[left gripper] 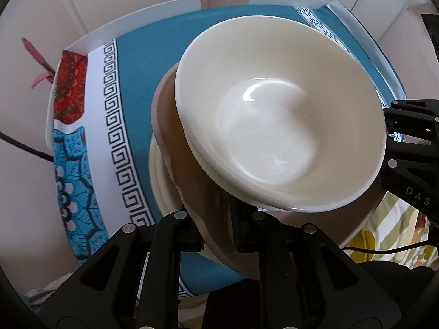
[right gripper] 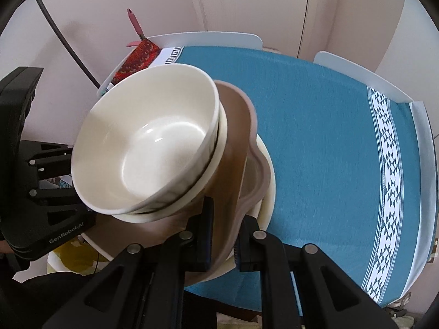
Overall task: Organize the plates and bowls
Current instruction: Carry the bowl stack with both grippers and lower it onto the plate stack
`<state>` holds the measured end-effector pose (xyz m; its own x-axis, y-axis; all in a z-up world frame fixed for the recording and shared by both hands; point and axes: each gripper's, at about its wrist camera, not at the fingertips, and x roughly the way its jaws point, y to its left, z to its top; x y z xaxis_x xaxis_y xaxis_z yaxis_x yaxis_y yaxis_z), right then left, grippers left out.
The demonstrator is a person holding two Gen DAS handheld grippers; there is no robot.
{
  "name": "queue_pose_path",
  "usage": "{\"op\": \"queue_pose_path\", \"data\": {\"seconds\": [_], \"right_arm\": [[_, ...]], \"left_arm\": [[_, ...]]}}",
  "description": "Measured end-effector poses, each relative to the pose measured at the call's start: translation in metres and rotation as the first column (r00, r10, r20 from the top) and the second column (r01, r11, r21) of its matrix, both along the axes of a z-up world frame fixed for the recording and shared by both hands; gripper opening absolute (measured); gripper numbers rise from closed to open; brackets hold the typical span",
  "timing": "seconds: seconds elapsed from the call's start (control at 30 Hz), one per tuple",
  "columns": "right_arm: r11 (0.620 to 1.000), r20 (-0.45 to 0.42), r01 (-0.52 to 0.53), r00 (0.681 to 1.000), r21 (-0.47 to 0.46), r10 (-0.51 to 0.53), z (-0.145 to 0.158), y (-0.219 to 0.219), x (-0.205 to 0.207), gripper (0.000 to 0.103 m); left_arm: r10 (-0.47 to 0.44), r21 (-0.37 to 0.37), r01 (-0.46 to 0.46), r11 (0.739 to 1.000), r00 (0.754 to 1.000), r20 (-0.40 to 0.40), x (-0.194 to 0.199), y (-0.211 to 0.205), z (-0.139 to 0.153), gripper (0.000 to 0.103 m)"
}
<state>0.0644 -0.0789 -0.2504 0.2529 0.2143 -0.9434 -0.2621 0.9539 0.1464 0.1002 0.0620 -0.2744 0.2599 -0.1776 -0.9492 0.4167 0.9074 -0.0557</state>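
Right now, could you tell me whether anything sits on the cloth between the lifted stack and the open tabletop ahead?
Nothing visible does. The beige plate, carrying nested cream bowls, hangs tilted over a cream plate, and the teal tablecloth beyond lies bare.

Left gripper [left gripper: 216,235] closed, its two fingers pinching the near rim of the tan plate [left gripper: 189,164], one finger above, one below. Right gripper [right gripper: 223,233] clamped the same way on the plate's opposite rim. Both point inward toward each other, roughly level. In the left wrist view the right gripper's black body enters from the right edge; in the right wrist view the left's enters from the left.
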Motion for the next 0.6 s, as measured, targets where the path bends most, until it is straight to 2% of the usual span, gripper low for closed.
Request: {"op": "queue_pose_path", "data": {"seconds": [0.37, 0.6], "right_arm": [[1.0, -0.037, 0.025, 0.999, 0.016, -0.025, -0.0044, -0.0016, -0.0033, 0.012], [0.999, -0.087, 0.025, 0.996, 0.031, -0.022, -0.0076, -0.0037, 0.0032, 0.012]], "left_arm": [[0.005, 0.048, -0.007, 0.999, 0.999, 0.039, -0.0062, -0.0043, -0.0019, 0.013], [0.028, 0.056, -0.027, 0.998, 0.999, -0.022, 0.0021, -0.0057, -0.0029, 0.013]]}}
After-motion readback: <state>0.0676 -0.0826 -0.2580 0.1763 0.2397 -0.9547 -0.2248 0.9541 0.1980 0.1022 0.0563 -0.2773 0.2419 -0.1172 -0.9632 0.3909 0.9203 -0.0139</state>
